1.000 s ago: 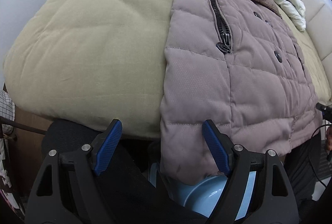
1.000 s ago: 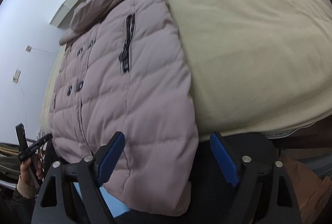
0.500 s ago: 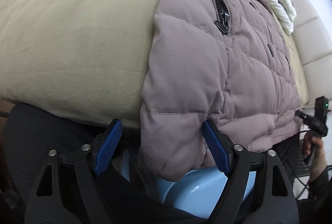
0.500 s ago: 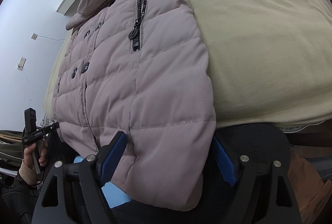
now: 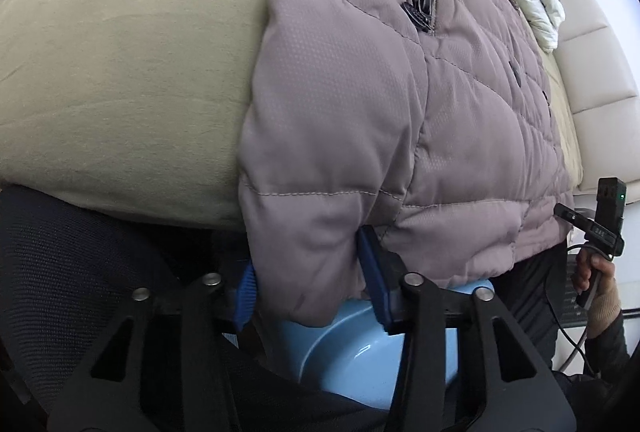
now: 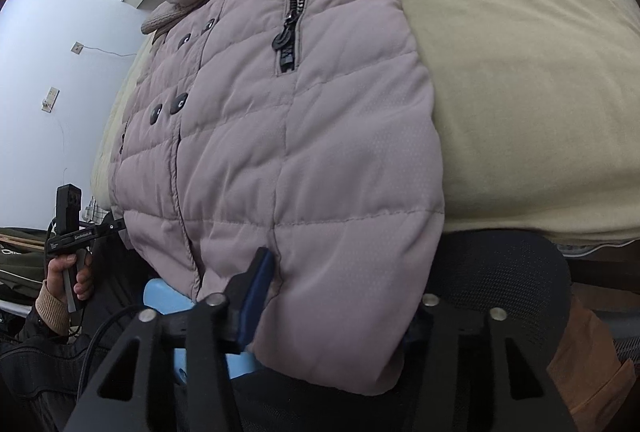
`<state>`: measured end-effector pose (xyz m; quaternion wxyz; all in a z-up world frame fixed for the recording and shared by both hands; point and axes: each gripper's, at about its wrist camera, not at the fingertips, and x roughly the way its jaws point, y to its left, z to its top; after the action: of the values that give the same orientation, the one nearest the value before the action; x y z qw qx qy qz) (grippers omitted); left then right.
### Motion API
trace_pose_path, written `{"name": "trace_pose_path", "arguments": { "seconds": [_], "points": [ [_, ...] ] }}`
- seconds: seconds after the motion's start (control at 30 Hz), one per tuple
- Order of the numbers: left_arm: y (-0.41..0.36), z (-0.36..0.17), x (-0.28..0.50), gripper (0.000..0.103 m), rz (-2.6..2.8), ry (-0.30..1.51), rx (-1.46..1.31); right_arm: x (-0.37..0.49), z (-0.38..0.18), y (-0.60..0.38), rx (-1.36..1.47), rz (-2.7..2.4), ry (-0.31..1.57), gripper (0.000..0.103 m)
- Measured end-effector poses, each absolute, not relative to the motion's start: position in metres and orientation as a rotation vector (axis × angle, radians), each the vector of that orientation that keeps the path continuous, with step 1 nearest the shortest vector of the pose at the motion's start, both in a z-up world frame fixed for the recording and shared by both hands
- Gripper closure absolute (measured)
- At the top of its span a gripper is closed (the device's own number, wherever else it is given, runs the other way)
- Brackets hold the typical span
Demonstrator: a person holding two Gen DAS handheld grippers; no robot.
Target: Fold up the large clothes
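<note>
Now, through the left wrist view, the left gripper (image 5: 308, 282) is seen clamped on the bottom left corner of the padded jacket (image 5: 400, 92), its blue pads pinching a thick bulge of hem that hangs off the edge of the bed (image 5: 120, 52). Only the puffy outer layer may be caught; if so, the slick quilted fabric could be squeezed out of the jaws once the corner is lifted. A light blue basin (image 5: 360, 356) sits just below that hanging hem, so a dropped corner could fall into it. Over in the right wrist view, the right gripper (image 6: 336, 296) is closed around the jacket's other bottom corner, one blue pad (image 6: 256, 296) pressed into the hem while the opposite pad is hidden behind fabric, so how deep the bite goes cannot be told. The jacket lies front up along the bed, collar far from the hem. If the two corners are raised unevenly, the heavy body could be dragged askew on the bed and the fold line spoiled.
</note>
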<state>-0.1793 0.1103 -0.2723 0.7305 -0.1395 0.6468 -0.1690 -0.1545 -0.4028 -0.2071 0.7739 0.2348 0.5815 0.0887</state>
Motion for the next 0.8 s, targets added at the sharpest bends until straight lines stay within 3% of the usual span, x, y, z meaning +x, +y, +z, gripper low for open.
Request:
{"name": "trace_pose_path", "arguments": {
  "seconds": [0.2, 0.57, 0.8],
  "points": [
    [0.102, -0.259, -0.187, 0.095, -0.385, 1.389, -0.284, -0.158, -0.202, -0.401, 0.529, 0.203, 1.229, 0.086],
    [0.126, -0.160, -0.177, 0.099, -0.444, 1.190, -0.508, -0.149, -0.131, -0.421, 0.675, 0.259, 0.941, 0.092],
    [0.135, -0.079, -0.105, 0.099, -0.480, 0.978, -0.567, -0.089, -0.058, -0.429, 0.646, 0.306, 0.735, 0.093]
  ]
}}
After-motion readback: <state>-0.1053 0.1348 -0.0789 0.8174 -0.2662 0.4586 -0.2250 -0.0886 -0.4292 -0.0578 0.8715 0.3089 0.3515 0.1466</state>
